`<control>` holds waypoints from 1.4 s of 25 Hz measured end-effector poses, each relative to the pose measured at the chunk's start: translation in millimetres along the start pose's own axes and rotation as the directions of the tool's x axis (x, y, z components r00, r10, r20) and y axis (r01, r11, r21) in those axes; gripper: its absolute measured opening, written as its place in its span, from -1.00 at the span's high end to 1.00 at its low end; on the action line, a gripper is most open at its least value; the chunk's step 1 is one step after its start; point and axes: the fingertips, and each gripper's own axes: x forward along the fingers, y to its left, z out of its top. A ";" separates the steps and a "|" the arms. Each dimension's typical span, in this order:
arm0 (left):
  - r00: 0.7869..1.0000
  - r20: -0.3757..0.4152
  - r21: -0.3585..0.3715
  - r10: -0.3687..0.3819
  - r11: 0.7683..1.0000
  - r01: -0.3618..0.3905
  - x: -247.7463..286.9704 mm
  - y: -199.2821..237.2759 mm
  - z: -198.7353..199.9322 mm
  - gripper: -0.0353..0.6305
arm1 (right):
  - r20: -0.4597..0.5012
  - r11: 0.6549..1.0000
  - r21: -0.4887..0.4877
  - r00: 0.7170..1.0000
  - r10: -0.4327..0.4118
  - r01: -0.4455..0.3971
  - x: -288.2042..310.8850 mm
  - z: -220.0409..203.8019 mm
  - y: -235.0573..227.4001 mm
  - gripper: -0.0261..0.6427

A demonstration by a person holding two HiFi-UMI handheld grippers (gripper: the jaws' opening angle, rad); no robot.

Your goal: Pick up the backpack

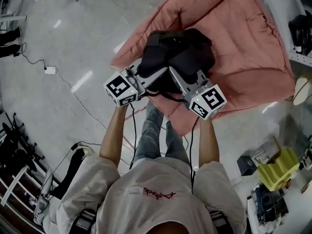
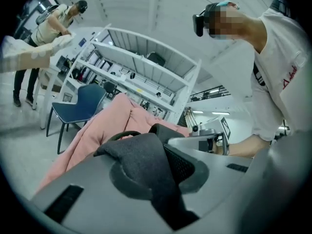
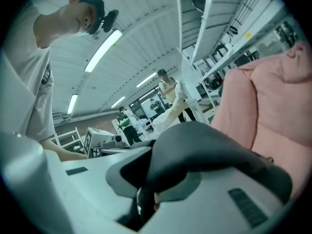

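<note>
The black backpack [image 1: 176, 52] hangs over a pink padded cushion [image 1: 243, 48], carried between my two grippers. My left gripper [image 1: 148, 82] holds it from the left, and in the left gripper view its jaws [image 2: 161, 179] are pinched on a black fabric strap [image 2: 141, 160]. My right gripper [image 1: 181, 81] holds it from the right, shut [image 3: 156, 189] on a dark padded strap [image 3: 204, 150]. In the head view the bag covers both sets of fingertips. The two grippers sit close together, marker cubes toward the person.
A cable and a white adapter [image 1: 49, 70] lie on the grey floor at left. White shelving [image 1: 302, 28] stands at right, a yellow holder [image 1: 278, 169] at lower right. A blue chair [image 2: 80, 108] stands beside the cushion. Other people stand in the background.
</note>
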 end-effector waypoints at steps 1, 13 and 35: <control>1.000 0.009 -0.006 0.009 1.000 -0.009 0.3 -2.7 6.1 0.68 | 0.003 1.000 -0.017 1.000 -0.008 0.008 -2.1 5.8 2.1 0.74; 0.992 0.077 -0.134 0.095 0.987 -0.085 1.9 -50.0 26.3 0.69 | 0.041 0.999 0.037 0.998 -0.037 0.035 -45.5 28.3 25.1 0.75; 0.927 0.247 -0.194 0.282 0.952 -0.238 -66.6 -190.0 67.5 0.73 | 0.118 0.998 0.009 0.991 0.061 -0.063 -154.3 87.2 140.0 0.75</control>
